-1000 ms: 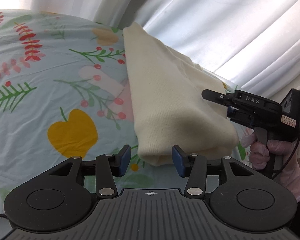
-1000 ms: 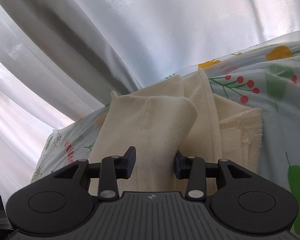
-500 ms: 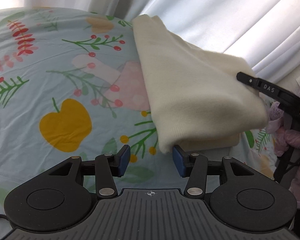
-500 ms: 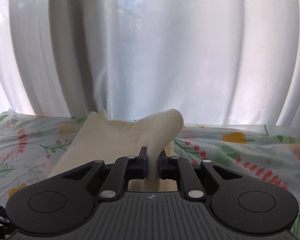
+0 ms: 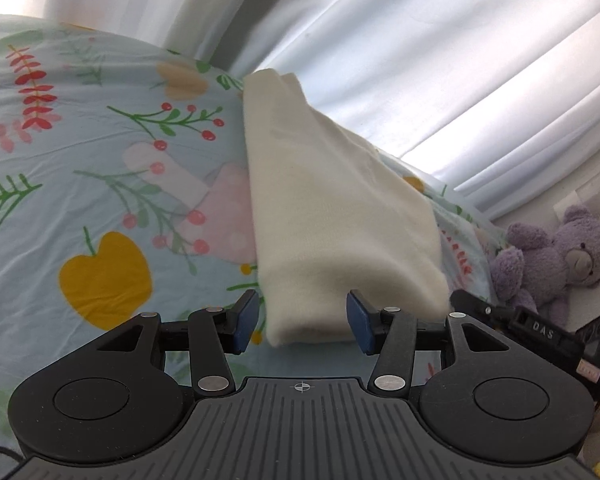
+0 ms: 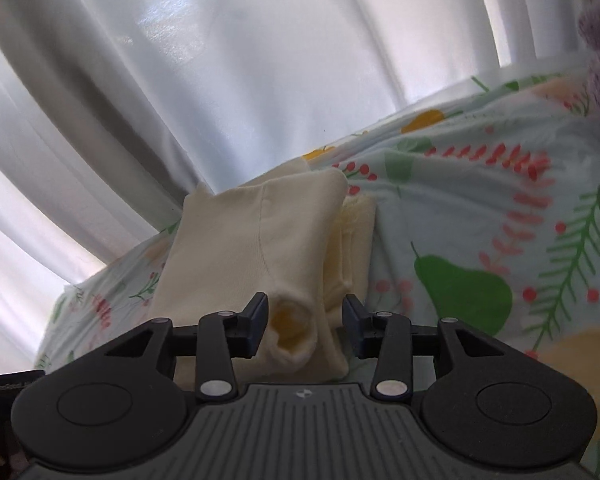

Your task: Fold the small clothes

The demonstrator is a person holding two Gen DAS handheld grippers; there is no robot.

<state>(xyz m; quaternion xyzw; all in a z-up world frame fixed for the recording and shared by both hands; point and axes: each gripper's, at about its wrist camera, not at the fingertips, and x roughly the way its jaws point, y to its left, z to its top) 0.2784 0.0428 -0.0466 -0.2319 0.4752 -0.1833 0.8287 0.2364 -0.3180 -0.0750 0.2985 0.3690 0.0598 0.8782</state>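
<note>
White curtains point(image 6: 260, 60) hang behind a bed spread with a fruit-and-berry printed sheet point(image 5: 80, 160), where I am folding a small cream garment point(image 5: 332, 216).

My right gripper point(image 6: 305, 326) has just been opening its jaws; they stand about half apart, pads clear of the cloth, with a rolled, tube-like end of the garment point(image 6: 292, 328) lying loose between them and gripped by neither. Just beyond those jaws the cream piece runs away toward the curtains as a stacked bundle, a second layer showing along its right edge.

My left gripper point(image 5: 303, 322) is likewise about half open and holds nothing. The near end of the folded bundle sits between and just ahead of its blue pads point(image 5: 246, 316); I cannot tell whether the right-hand pad brushes the cloth. To the right of these jaws the black nose of the other gripper shows low, and further right a purple teddy bear point(image 5: 552, 256) lies off the bed's edge.

By my reading, the folding is largely done: the garment lies as a long, compact, layered block on the sheet, released by both hands. What seems left is tidying, flattening that rolled end by the right jaws and squaring the edges, or one more fold across if a smaller packet is wanted. No other clothes are in view.
</note>
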